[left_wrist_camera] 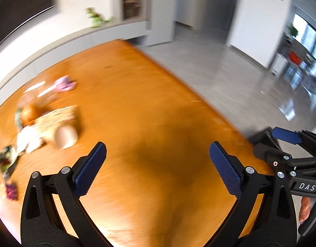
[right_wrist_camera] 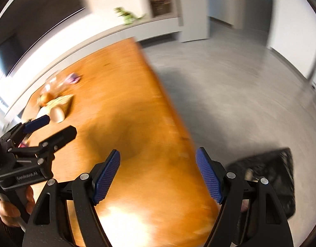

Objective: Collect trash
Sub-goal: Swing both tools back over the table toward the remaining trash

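While both views are motion-blurred, the layout reads fine: left gripper (left_wrist_camera: 158, 154) is wide open over the orange bench (left_wrist_camera: 149, 107), holding nothing. Right gripper (right_wrist_camera: 158, 162) is also wide open and empty, straddling the bench's right edge. Trash pile (left_wrist_camera: 46, 125) sits at the bench's far-left side: a paper cup (left_wrist_camera: 66, 136) on its side, wrappers, a pink scrap (left_wrist_camera: 64, 83). Black bag (right_wrist_camera: 269, 175) lies on the floor just right of the bench.
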